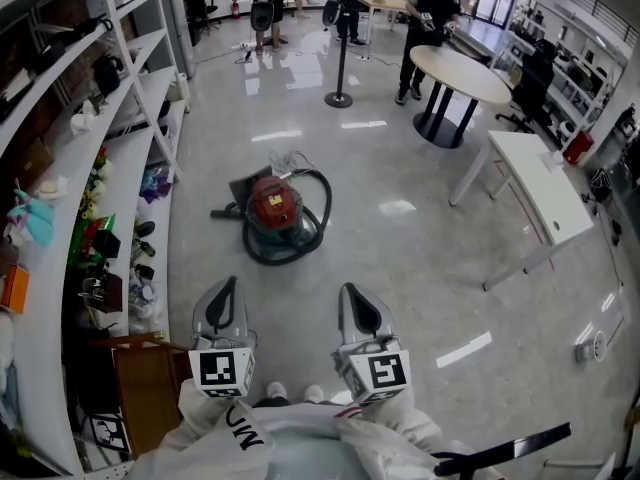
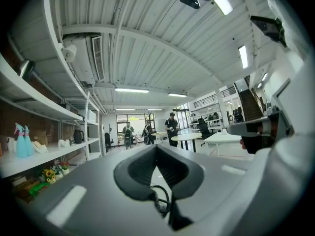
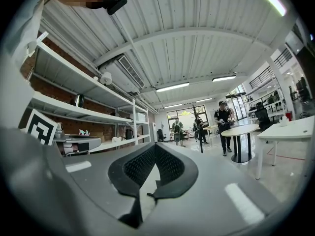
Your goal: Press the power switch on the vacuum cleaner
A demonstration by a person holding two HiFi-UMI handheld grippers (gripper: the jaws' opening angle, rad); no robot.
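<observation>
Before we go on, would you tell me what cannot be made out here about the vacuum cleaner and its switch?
- Power switch: in the head view, too small to pick out on the red top of the vacuum cleaner.
- Right gripper view: the shut right claw blocks the floor ahead, so no vacuum cleaner shows.
- Left gripper view: below the shut left claw only a dark loop shows; what it is stays unclear.

The left tool and right tool are grey with black-and-white square markers; ahead of them, the vacuum cleaner is red-topped and black-hosed.
</observation>
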